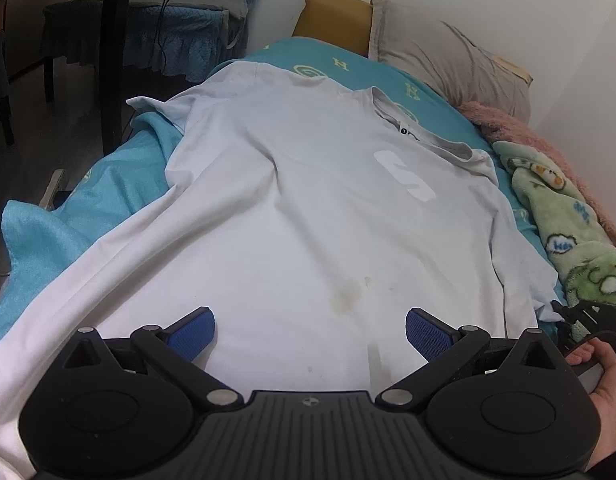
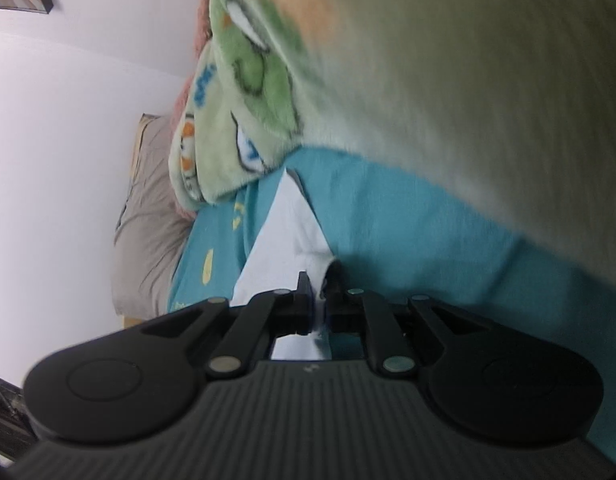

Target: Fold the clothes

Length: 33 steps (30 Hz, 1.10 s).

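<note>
A white T-shirt (image 1: pixel 308 208) is spread flat on the bed's teal sheet (image 1: pixel 120 164), its collar toward 1 o'clock and its hem toward 6 o'clock in the left wrist view. A white letter print is seen on the chest, and yellowish stains are seen near the hem. The left tongs (image 1: pixel 310 336) are held wide over the lower part of the shirt, with nothing between the blue pads (image 1: pixel 192 336). One sleeve is draped toward 10 o'clock over the bed's edge. A grey pillow (image 1: pixel 448 56) is seen at 1 o'clock and a green blanket (image 1: pixel 564 216) at 3 o'clock. The right tongs (image 2: pixel 317 304) are closed narrow on a corner of the shirt (image 2: pixel 284 232), white fabric being pinched between the fingers. The blanket (image 2: pixel 260 80) is seen close above them, partly blurred. A hand (image 1: pixel 606 384) is seen at 4 o'clock in the left wrist view.
</note>
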Available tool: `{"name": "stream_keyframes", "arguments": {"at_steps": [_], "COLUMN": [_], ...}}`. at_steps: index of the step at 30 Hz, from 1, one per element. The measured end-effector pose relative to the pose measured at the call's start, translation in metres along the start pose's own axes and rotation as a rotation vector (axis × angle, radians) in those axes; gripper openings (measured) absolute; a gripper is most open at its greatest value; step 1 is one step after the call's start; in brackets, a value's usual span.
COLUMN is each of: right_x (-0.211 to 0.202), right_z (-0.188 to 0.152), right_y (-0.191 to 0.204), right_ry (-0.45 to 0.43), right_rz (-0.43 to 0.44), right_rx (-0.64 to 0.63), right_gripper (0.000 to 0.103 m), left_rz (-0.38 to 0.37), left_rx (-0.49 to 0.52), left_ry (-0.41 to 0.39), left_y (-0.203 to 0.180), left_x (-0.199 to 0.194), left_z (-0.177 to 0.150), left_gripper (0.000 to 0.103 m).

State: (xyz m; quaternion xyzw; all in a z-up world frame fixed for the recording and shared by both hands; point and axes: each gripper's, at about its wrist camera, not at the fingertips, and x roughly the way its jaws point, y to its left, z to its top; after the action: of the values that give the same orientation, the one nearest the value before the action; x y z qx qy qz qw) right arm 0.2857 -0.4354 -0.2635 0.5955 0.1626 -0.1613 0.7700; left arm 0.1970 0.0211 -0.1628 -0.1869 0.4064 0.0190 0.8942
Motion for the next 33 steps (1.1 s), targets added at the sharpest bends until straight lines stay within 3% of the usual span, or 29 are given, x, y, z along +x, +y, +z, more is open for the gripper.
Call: {"name": "stream_keyframes", "arguments": {"at_steps": [1,2,3,6,12,19,23,24,26,28,33], "right_x": [0.001,0.003,0.005,0.007,0.026,0.064,0.087,0.092,0.093,0.089,0.050], "right_z": [-0.002,-0.002,-0.003,-0.011,-0.026,-0.029,-0.022,-0.020,-0.012,-0.005,0.000], "right_y": [-0.001,0.000,0.000,0.003,0.017,0.039,0.057,0.061,0.070,0.082,0.145], "right_ry": [0.013,0.027,0.042,0.051,0.084,0.039,0.020,0.018,0.005,-0.017,-0.103], "right_rz": [0.001,-0.001,-0.003,0.048,0.025,0.038,0.013,-0.019,-0.064,-0.088,-0.090], "right_rx": [0.010,0.012,0.013,-0.027,-0.107,-0.234,-0.297,-0.320,-0.354,-0.403,-0.643], "right_gripper": [0.011,0.019,0.038,0.058,0.057,0.058,0.050,0.032,0.009,0.004,0.004], "left_rz": [-0.001,-0.002,-0.003,-0.001,0.021,-0.003,-0.005,-0.009,-0.013,-0.017,-0.020], "left_rx": [0.001,-0.001,-0.002,0.000,0.016,-0.001,0.009,0.007,-0.001,-0.009,-0.033], "left_ry": [-0.001,-0.001,-0.002,-0.005,-0.011,-0.022,-0.037,-0.036,-0.033,-0.026,-0.042], "left_y": [0.000,0.000,0.000,-0.002,-0.005,-0.006,-0.008,-0.008,-0.006,-0.004,0.006], "left_x": [-0.001,-0.001,-0.001,-0.001,0.002,0.006,0.013,0.015,0.017,0.019,0.009], "left_z": [0.000,0.000,0.000,0.000,-0.002,0.003,0.008,0.008,0.009,0.010,0.017], "left_gripper": [0.103,0.103,0.103,0.103,0.103,0.103,0.103,0.103,0.103,0.103,0.103]}}
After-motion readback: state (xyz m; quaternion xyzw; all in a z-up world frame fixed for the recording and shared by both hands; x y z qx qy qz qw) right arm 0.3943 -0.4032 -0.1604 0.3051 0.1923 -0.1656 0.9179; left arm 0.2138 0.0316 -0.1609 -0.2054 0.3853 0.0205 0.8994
